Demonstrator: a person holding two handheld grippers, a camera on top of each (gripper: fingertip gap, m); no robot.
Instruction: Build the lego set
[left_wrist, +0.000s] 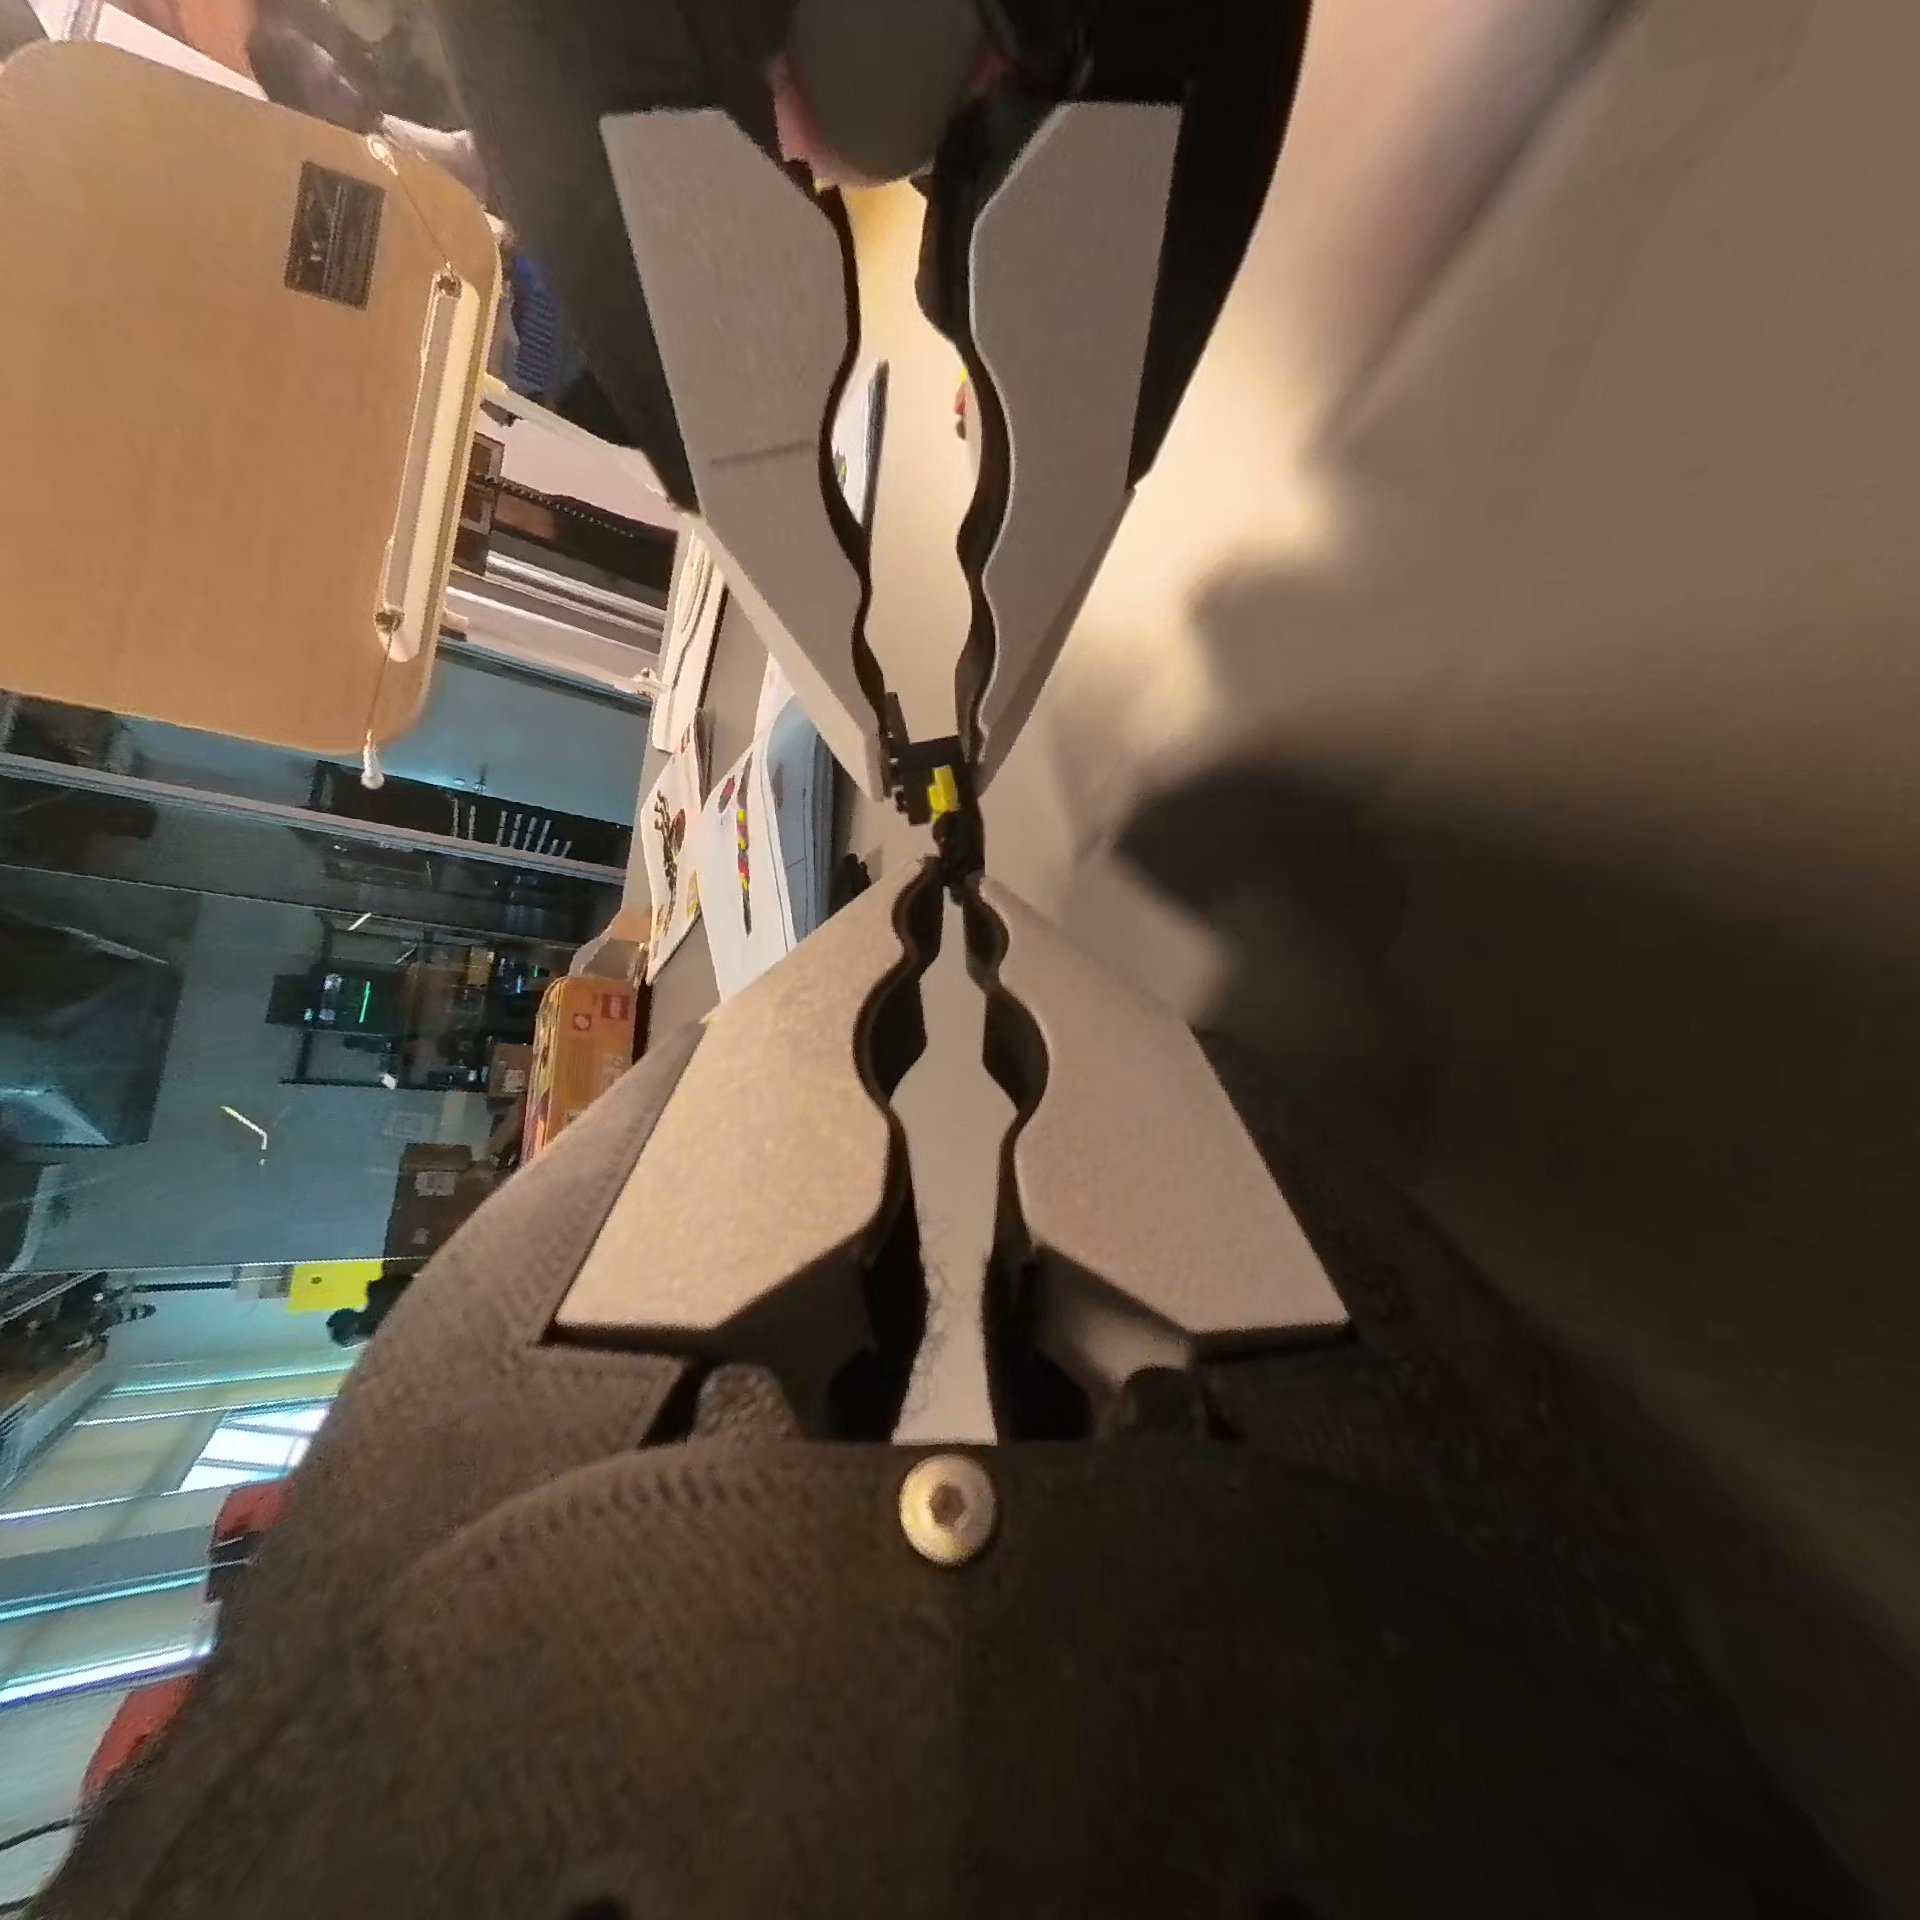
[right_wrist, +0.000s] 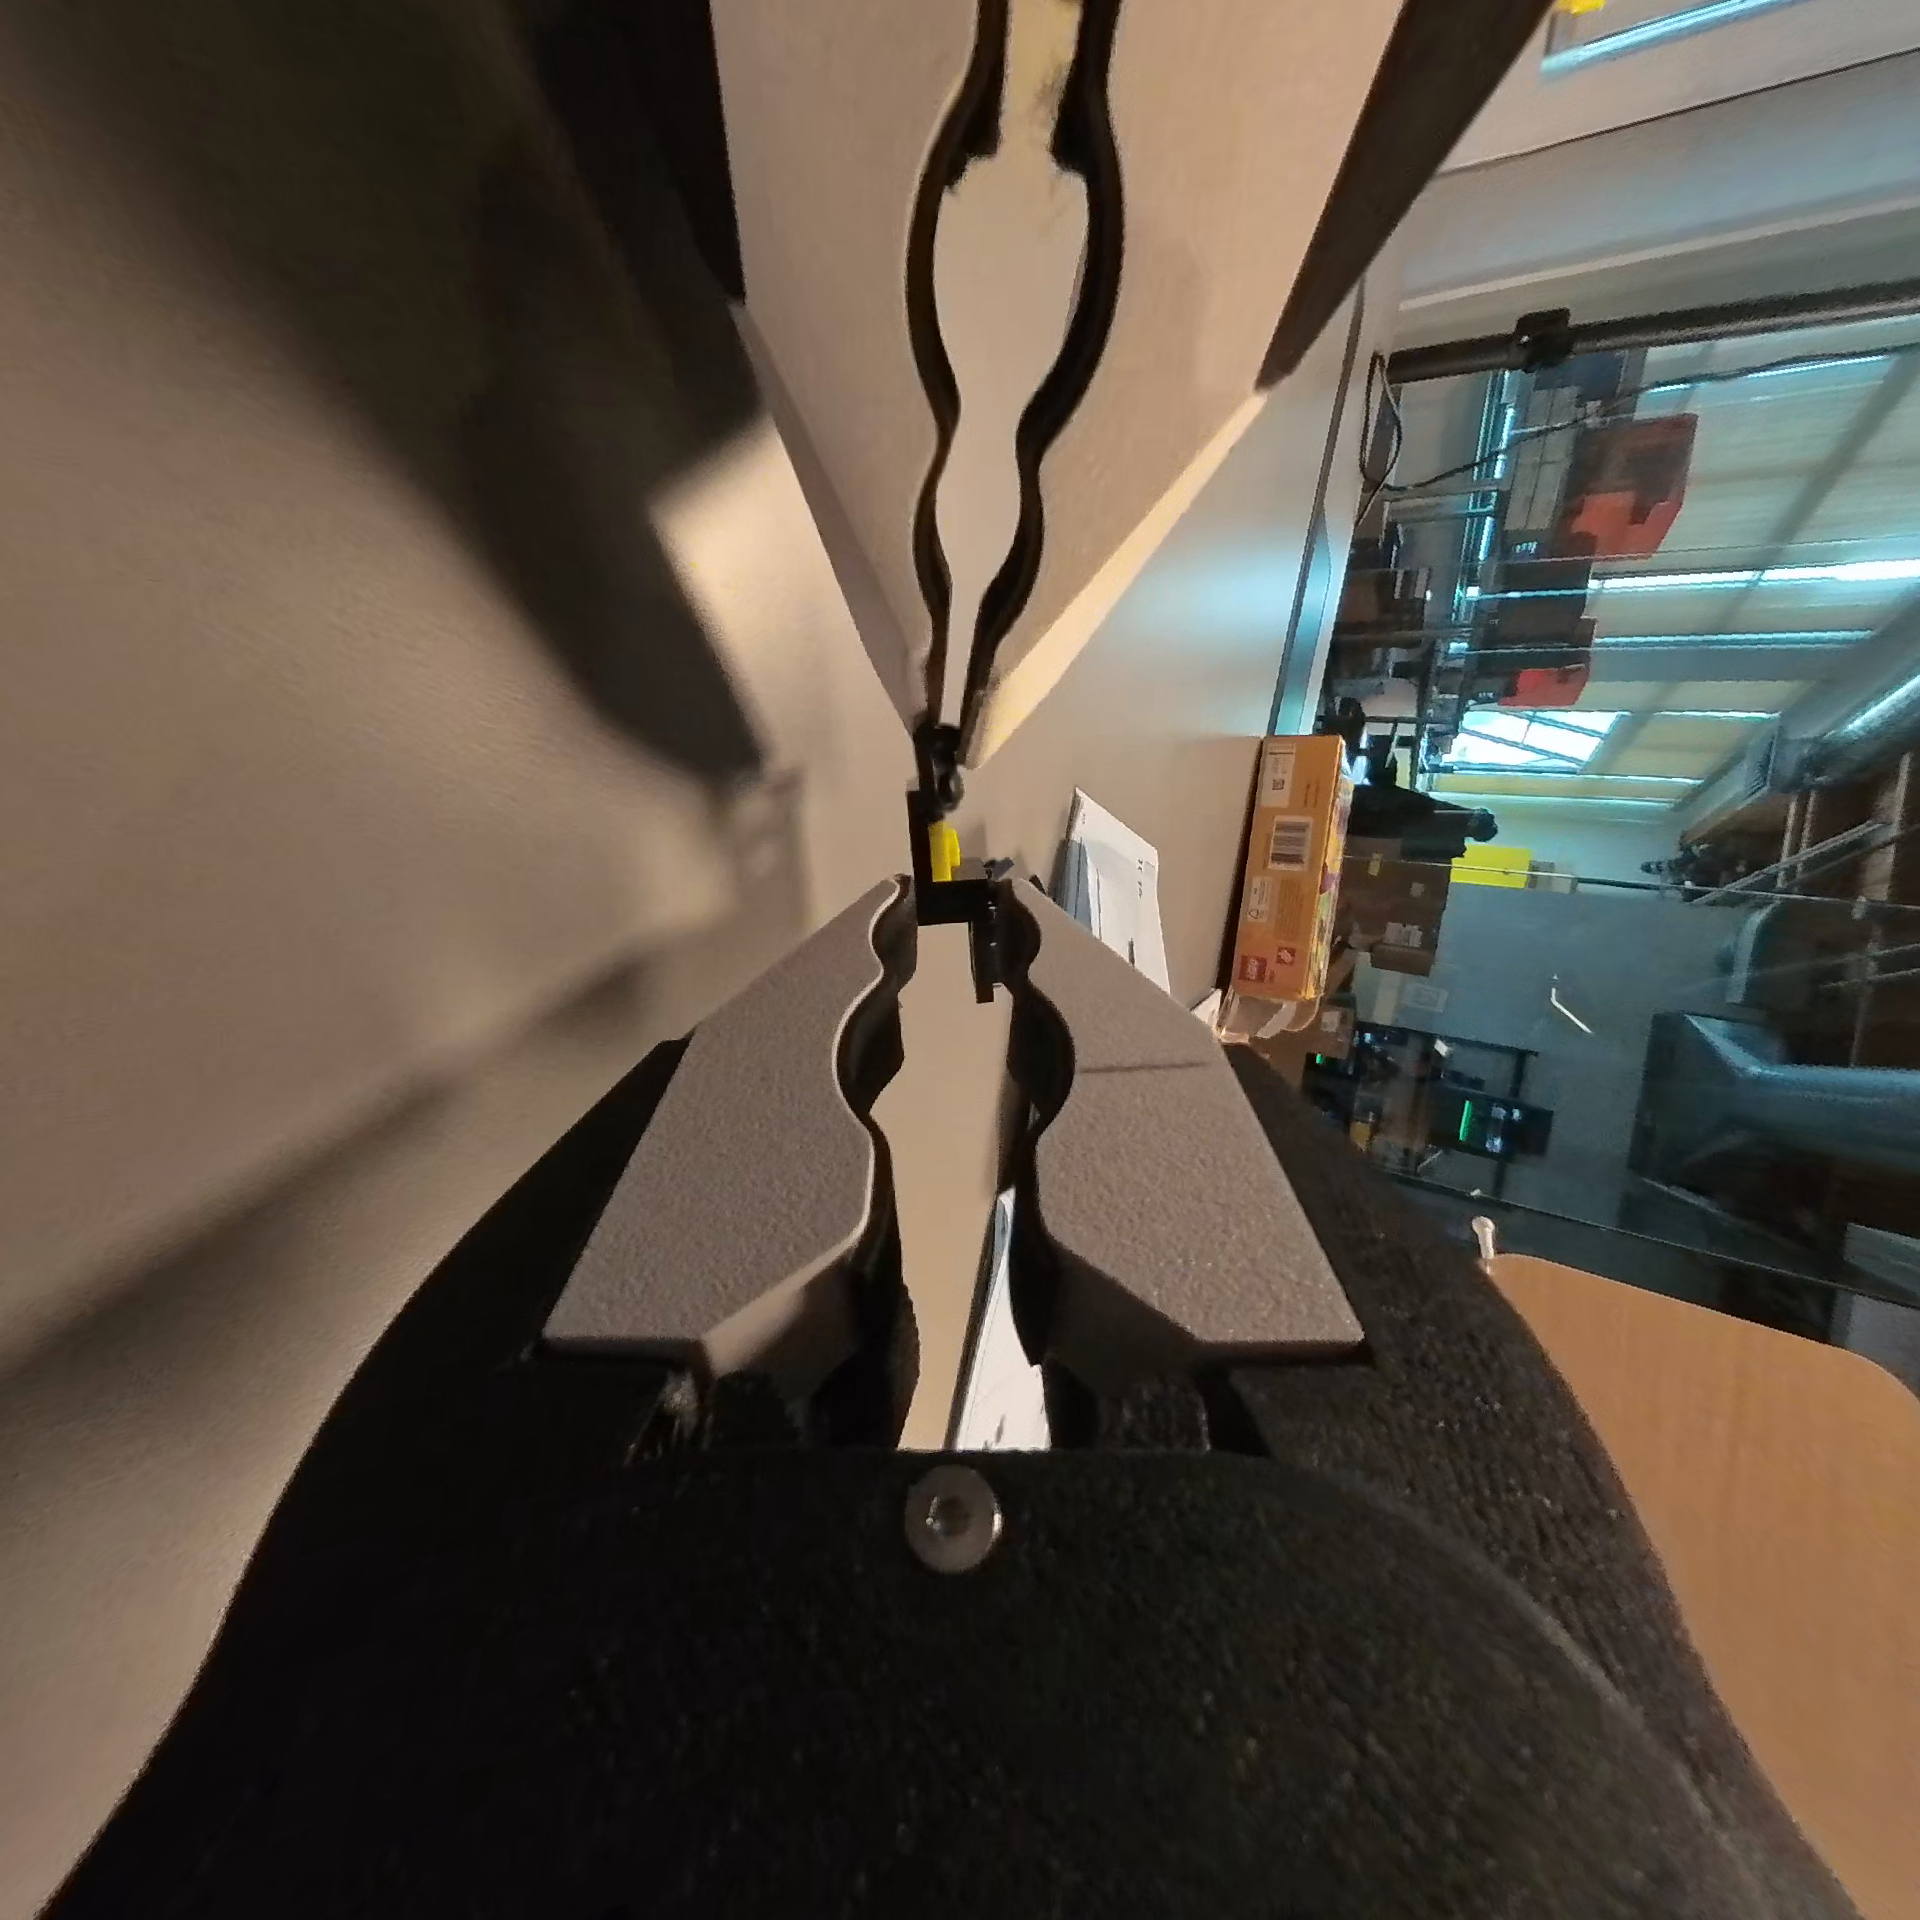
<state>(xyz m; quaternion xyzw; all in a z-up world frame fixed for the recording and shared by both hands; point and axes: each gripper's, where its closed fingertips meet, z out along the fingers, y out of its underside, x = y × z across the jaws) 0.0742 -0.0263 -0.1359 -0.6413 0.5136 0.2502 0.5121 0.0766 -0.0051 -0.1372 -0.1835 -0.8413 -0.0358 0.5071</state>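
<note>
Item: small black-and-yellow lego assembly (left_wrist: 928, 787), held above the table (left_wrist: 1299, 520). We grip it from both ends: left gripper (left_wrist: 948, 871) pinching a black piece, right gripper (right_wrist: 951, 906) clamped on the black bracket. Its long axis runs tip to tip between our grippers.

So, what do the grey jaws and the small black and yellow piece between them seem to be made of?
The grey jaws look like matte, grainy plastic, perhaps printed, with dark, rubber-like wavy inner edges. The black and yellow piece looks like smooth, slightly glossy moulded plastic.
</note>
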